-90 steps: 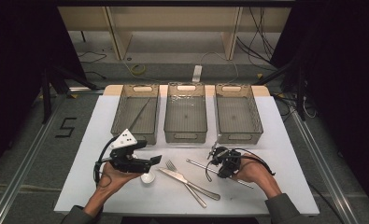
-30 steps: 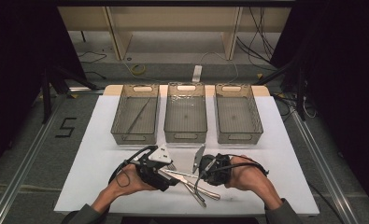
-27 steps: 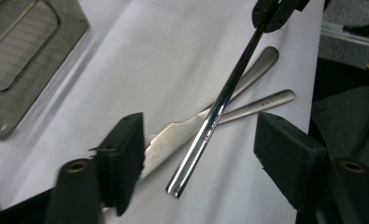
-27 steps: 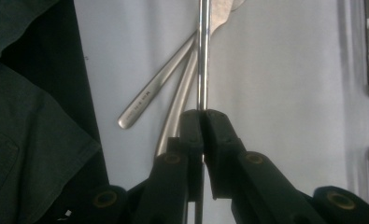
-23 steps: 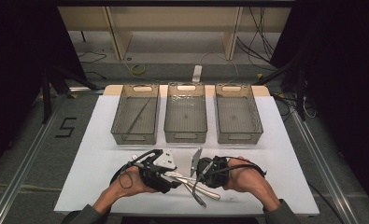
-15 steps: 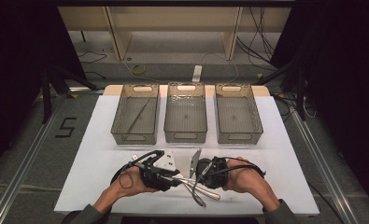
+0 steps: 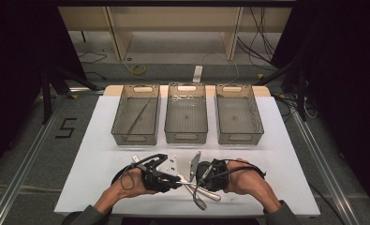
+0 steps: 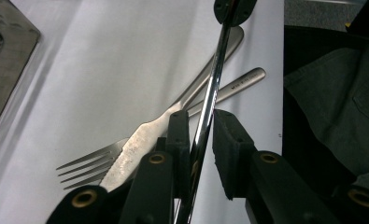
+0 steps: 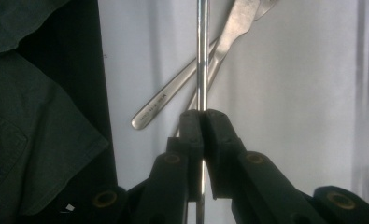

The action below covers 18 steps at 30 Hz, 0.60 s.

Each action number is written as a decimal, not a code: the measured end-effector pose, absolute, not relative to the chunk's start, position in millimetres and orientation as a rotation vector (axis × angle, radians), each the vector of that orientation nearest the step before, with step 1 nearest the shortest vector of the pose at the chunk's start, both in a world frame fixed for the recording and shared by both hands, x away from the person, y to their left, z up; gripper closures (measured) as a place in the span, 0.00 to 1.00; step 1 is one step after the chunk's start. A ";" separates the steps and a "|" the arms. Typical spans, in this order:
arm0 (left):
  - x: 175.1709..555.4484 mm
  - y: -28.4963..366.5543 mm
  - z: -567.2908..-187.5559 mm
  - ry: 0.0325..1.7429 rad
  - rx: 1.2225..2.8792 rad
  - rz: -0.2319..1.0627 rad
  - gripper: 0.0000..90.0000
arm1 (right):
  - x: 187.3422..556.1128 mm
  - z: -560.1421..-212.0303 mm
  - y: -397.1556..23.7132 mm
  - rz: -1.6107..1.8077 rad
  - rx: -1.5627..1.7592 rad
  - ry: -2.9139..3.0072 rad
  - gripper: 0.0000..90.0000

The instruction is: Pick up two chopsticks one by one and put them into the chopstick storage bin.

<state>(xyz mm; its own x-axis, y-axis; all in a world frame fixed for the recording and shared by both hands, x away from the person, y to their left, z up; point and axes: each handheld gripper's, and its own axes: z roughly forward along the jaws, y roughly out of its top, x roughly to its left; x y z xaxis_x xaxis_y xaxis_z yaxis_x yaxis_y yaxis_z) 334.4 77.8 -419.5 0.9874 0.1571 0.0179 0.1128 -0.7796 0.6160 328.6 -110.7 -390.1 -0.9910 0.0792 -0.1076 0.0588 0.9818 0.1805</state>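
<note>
Bottom centre, high view: both grippers meet on one thin polished metal rod [image 8: 209,100].
Right gripper [image 9: 201,122] pinches rod; left gripper [image 8: 201,133] spread around it. Stiff, light, prob. slippery; grip mid-shaft.

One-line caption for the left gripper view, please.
Left gripper, jaws apart, around a shiny metal rod above a crossed knife and fork on the white table.
</note>
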 end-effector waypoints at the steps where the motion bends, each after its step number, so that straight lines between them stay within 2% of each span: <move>1: 334.2 77.9 -419.7 0.180 2.474 0.078 0.86 | 328.0 -389.6 -110.5 0.260 0.101 3.019 0.96; 6: 329.1 76.2 -419.6 0.095 2.485 0.067 0.92 | 326.9 -391.4 -112.0 0.264 0.005 2.999 0.95; 12: 332.4 80.9 -416.5 0.131 2.460 0.081 0.93 | 331.4 -388.0 -116.1 0.333 0.044 2.982 0.91; 18: 342.0 93.3 -415.1 0.254 2.421 0.149 0.93 | 338.0 -368.3 -128.7 0.551 0.225 2.866 0.70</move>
<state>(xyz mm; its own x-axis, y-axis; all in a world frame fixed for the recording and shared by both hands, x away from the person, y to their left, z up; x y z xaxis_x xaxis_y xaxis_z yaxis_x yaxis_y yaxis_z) 342.0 93.3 -415.1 0.9744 0.2215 0.0394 0.1427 -0.7438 0.6530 338.0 -128.7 -368.3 -0.9654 0.1891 -0.1796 0.1090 0.9183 0.3806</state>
